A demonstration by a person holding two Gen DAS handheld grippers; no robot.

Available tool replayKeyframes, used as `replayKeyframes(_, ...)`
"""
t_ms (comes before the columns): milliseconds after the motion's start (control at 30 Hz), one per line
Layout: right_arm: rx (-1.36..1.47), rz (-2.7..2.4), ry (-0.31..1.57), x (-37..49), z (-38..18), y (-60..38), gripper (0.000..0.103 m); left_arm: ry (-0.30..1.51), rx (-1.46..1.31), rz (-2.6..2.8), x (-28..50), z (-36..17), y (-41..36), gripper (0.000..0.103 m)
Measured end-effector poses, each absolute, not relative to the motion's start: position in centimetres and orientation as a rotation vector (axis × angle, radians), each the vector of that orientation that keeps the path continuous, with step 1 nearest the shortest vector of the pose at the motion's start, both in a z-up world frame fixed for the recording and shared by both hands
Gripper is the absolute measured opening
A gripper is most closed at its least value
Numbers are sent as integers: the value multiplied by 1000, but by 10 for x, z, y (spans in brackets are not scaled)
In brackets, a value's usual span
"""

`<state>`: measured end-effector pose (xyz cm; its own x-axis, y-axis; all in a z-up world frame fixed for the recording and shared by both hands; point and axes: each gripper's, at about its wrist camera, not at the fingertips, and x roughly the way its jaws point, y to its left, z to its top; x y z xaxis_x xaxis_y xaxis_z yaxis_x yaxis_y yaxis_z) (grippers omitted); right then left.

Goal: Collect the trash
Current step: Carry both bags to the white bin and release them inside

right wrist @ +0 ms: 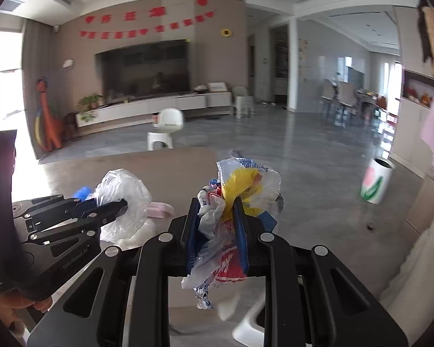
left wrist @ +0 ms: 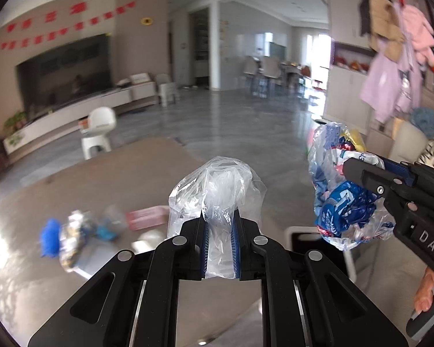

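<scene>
My left gripper (left wrist: 220, 225) is shut on a clear plastic bag (left wrist: 217, 190), held above the brown table (left wrist: 115, 179); it also shows in the right wrist view (right wrist: 121, 205) with the bag (right wrist: 124, 199). My right gripper (right wrist: 215, 202) is shut on a bundle of coloured wrappers (right wrist: 240, 190), yellow, red, blue and clear. In the left wrist view that gripper (left wrist: 358, 173) holds the bundle (left wrist: 341, 193) to the right of the table. More trash (left wrist: 75, 231) lies blurred on the table at left.
A pink box (left wrist: 147, 217) lies on the table by the loose trash. A white bin with a dark opening (left wrist: 318, 245) stands below the wrapper bundle. A white stool (left wrist: 99, 133) stands beyond the table. A white flowered cup-shaped bin (right wrist: 376, 179) sits on the floor at right.
</scene>
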<state>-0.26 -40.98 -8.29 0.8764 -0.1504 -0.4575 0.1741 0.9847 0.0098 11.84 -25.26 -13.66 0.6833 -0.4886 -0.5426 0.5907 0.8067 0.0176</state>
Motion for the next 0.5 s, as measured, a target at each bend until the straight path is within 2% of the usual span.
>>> replayKeyframes(500, 98, -411, 560, -36, -148, -515, 25, 702, 272, -882, 105, -205, -401, 13)
